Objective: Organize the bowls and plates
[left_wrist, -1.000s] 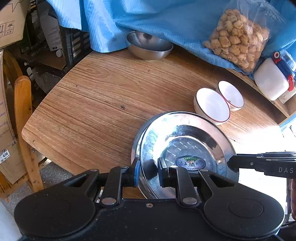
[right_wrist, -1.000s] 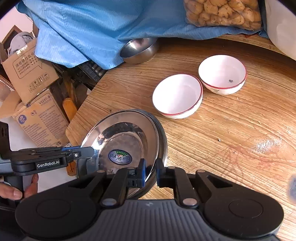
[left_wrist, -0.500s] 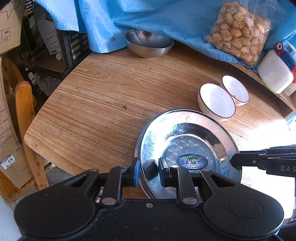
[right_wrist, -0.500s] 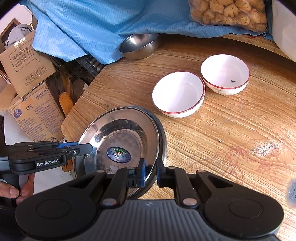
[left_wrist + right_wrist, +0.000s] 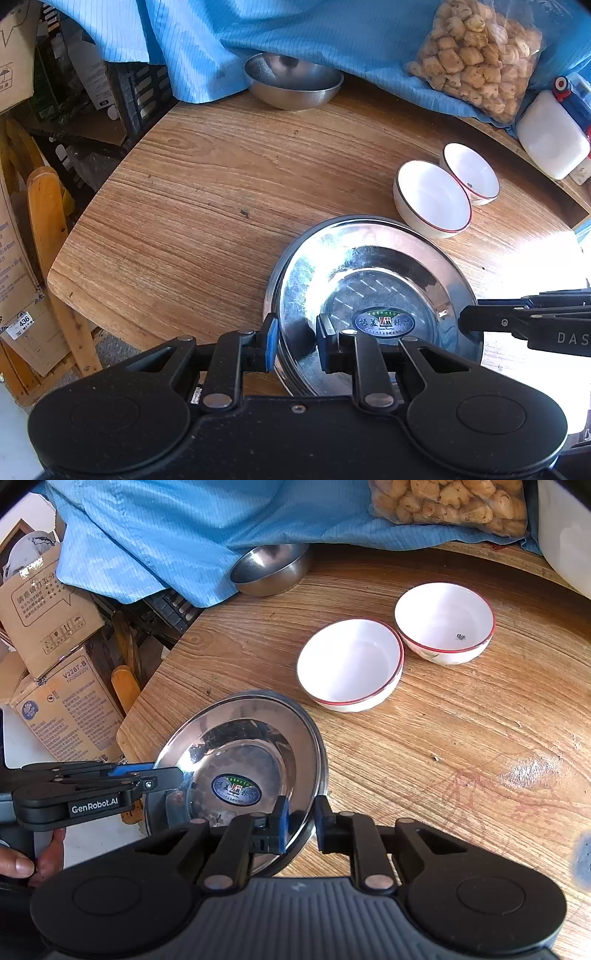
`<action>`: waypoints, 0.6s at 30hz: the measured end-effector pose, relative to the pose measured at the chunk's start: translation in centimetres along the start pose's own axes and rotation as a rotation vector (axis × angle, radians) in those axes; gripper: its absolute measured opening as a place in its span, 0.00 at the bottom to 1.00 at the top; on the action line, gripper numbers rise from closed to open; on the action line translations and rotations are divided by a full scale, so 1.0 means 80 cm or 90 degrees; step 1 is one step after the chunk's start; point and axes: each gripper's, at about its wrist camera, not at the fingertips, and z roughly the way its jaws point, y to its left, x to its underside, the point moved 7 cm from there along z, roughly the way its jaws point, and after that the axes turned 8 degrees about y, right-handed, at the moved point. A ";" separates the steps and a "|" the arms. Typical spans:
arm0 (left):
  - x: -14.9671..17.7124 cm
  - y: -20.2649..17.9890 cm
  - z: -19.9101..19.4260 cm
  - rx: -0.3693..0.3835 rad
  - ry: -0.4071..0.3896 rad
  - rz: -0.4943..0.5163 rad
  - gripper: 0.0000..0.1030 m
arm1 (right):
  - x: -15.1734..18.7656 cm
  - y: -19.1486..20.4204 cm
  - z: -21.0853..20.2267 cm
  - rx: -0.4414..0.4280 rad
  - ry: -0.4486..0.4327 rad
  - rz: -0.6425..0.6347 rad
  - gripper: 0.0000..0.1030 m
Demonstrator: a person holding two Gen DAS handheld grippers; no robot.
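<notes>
- Straddling the near rim of the shiny round stainless-steel plate [image 5: 373, 295], the left gripper [image 5: 295, 341] has its blue pads pinched on that rim, one outside, one inside the dish.
- In this left wrist view the right gripper [image 5: 476, 319] reaches in from the right onto the plate's opposite rim.
- Two white ceramic bowls with red rims [image 5: 432, 199] sit just beyond the plate; a small steel bowl [image 5: 293, 81] stands far back under a blue cloth [image 5: 295, 33].
- The plate hangs over the edge of the wooden table [image 5: 221, 192]; the tabletop left of it is bare.
- From the right wrist view, the right gripper's [image 5: 299, 823] jaws are opening around the plate's [image 5: 240, 753] rim, the right pad standing off it.
- The left gripper [image 5: 162, 777], held by a hand [image 5: 33, 860], clamps the far rim.
- The white bowls [image 5: 351, 664] lie ahead, touching each other; cardboard boxes [image 5: 55, 679] crowd the floor beyond the table's [image 5: 443, 746] edge.
</notes>
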 end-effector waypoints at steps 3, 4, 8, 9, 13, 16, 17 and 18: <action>-0.001 0.000 0.000 0.000 0.000 0.000 0.21 | 0.000 0.000 0.000 0.000 0.000 0.001 0.19; -0.001 0.000 0.000 0.000 0.000 -0.001 0.21 | 0.000 0.000 0.000 0.000 0.000 0.001 0.19; -0.002 -0.001 0.001 0.003 0.000 -0.003 0.21 | 0.000 0.000 0.000 0.000 0.001 0.000 0.24; -0.002 -0.001 0.001 0.004 0.000 -0.005 0.22 | 0.000 0.000 0.002 0.002 0.004 0.001 0.25; -0.002 0.001 0.001 0.012 -0.001 -0.014 0.24 | 0.000 0.000 0.002 0.000 0.005 -0.001 0.28; 0.000 0.001 0.001 0.020 0.002 -0.025 0.24 | -0.001 0.003 0.003 -0.002 0.005 -0.006 0.32; 0.001 0.001 0.001 0.019 0.003 -0.027 0.27 | -0.001 0.003 0.003 -0.001 0.005 -0.007 0.35; 0.001 0.001 0.000 0.019 0.002 -0.028 0.29 | -0.001 0.004 0.003 -0.002 0.006 -0.007 0.37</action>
